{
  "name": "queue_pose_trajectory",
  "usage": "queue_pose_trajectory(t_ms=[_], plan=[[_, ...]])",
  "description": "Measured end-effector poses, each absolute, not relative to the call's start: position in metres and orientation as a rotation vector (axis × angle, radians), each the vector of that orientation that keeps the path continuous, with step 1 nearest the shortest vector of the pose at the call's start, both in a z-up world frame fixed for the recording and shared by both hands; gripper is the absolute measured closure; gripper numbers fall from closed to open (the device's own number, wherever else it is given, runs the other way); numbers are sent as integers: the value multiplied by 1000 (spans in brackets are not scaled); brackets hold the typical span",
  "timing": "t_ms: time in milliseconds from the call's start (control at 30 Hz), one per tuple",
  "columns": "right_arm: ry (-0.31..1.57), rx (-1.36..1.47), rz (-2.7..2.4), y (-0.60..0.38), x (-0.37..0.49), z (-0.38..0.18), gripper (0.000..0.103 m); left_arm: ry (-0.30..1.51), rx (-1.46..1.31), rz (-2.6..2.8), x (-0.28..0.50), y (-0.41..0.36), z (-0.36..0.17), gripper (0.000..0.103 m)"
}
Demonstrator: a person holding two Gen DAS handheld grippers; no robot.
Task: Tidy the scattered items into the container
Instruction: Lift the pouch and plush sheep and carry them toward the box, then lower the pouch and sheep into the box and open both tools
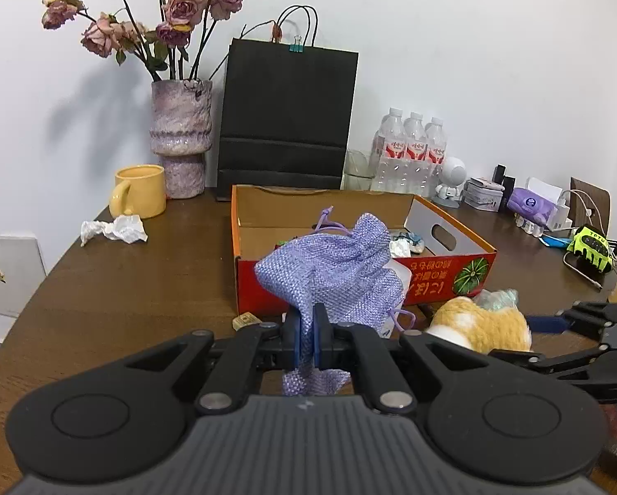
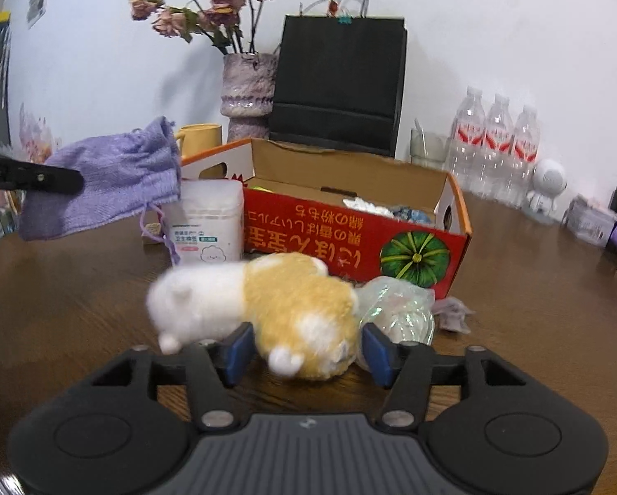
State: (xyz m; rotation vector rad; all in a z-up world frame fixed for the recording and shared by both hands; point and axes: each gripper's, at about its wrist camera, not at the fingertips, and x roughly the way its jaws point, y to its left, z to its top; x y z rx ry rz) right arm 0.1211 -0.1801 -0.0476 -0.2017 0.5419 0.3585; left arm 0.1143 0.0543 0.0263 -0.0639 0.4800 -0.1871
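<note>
My left gripper [image 1: 307, 332] is shut on a purple mesh drawstring pouch [image 1: 333, 272] and holds it up in front of the red and orange cardboard box [image 1: 440, 276]. The pouch also shows in the right wrist view [image 2: 110, 181], raised at the left. My right gripper [image 2: 306, 348] is open, its blue pads on either side of an orange and white plush toy [image 2: 267, 309] lying on the table in front of the box [image 2: 349, 231]. The pads stand close to the plush; contact cannot be told. The box holds several small items.
A white cotton-swab tub [image 2: 209, 222] and an iridescent wrapped bundle [image 2: 395, 309] sit by the box. Crumpled tissue [image 1: 114, 229], a yellow mug [image 1: 137, 192], a vase of dried roses [image 1: 180, 140], a black paper bag [image 1: 286, 115] and water bottles [image 1: 411, 152] stand behind.
</note>
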Motion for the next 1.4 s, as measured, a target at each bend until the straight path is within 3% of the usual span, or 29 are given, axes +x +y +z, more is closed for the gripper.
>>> queue_pose_trajectory(t_ms=[67, 467, 500, 600, 767, 1100, 1400], plan=[[518, -247, 336, -178, 114, -44, 28, 481, -68, -187, 113, 55, 25, 97], [567, -375, 421, -156, 126, -57, 29, 487, -84, -192, 108, 59, 21, 97], [567, -375, 414, -157, 128, -58, 31, 487, -86, -191, 108, 60, 20, 97], [604, -357, 404, -163, 136, -62, 50, 485, -94, -191, 106, 62, 20, 97], [597, -320, 406, -166, 134, -63, 56, 481, -98, -189, 104, 63, 20, 97], [439, -240, 360, -182, 130, -14, 57, 419, -80, -197, 110, 58, 43, 97], [464, -188, 286, -184, 229, 15, 57, 392, -126, -225, 190, 37, 73, 97]])
